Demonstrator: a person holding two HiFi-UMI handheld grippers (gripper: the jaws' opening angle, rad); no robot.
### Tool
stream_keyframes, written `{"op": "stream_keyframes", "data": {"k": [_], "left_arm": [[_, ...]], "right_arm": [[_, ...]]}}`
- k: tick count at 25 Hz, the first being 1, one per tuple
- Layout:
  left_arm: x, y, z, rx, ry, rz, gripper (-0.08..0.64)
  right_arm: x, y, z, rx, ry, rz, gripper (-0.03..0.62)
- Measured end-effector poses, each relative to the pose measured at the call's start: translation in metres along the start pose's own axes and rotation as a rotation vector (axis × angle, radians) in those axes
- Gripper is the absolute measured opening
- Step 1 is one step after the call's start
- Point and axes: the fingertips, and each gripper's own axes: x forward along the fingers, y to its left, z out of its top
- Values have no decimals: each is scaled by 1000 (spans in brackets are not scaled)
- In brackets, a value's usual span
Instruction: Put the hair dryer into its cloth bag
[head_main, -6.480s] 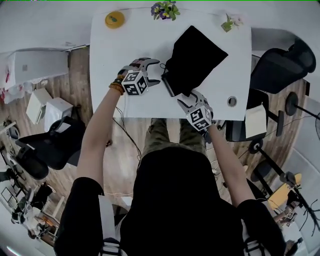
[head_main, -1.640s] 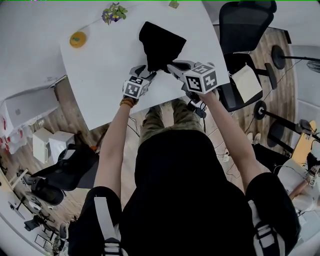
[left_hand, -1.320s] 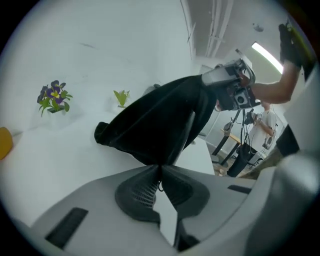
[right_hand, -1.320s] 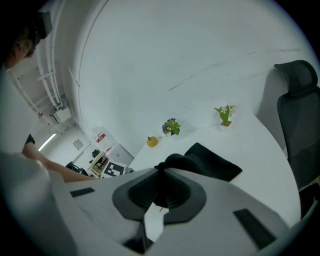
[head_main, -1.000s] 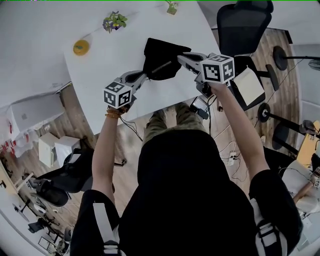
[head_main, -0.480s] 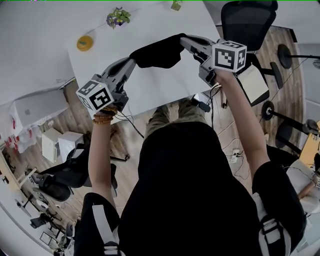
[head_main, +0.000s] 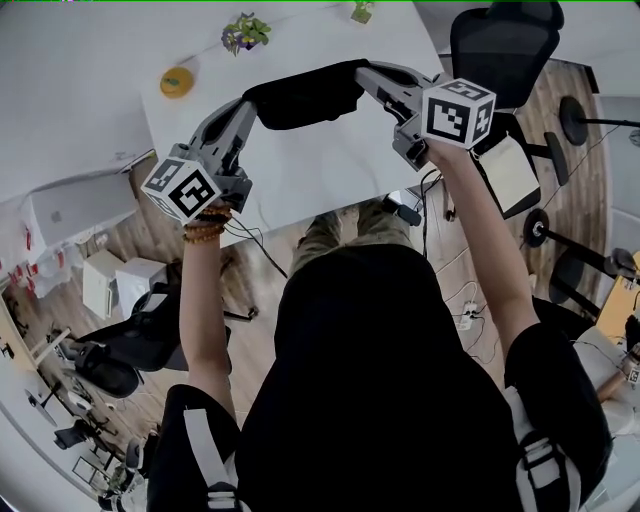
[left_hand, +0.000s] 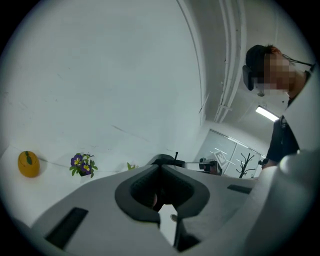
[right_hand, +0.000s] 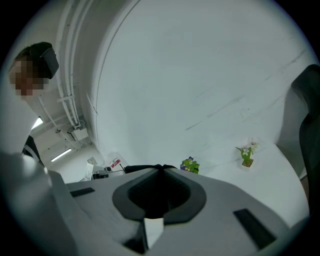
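Cloth bag (head_main: 305, 92), black, soft & matte, hangs slack btwn the two grippers, lifted clear of the white rectangular surface (head_main: 330, 170) below; it sags in a rounded, lumpy roll. Left gripper (head_main: 251, 104), grey plastic w/ a marker cube, has its fingers (left_hand: 95, 215) pressed together, pinching one edge of the fabric. Right gripper (head_main: 361, 72) likewise: fingers (right_hand: 220, 215) clamped on the opposite edge, a thin dark fold showing at the tips. At the surface's far side sit a round orange fruit-shaped ornament (head_main: 177, 80), a small purple-flowered plant (head_main: 245, 32) & a tiny green potted sprig (head_main: 362, 10). Black office chair (head_main: 505, 45) stands beside the surface.
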Motion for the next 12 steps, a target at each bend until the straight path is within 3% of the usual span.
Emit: {"op": "stream_keyframes", "data": {"k": [6,12], "left_arm": [[-4,2,20,60,-69,80,35],[12,51,35,23,-117,165,35]], "right_arm": [[8,2,10,-2,-55,-8,38],[50,-26,21,34,-45,-47,38]]}}
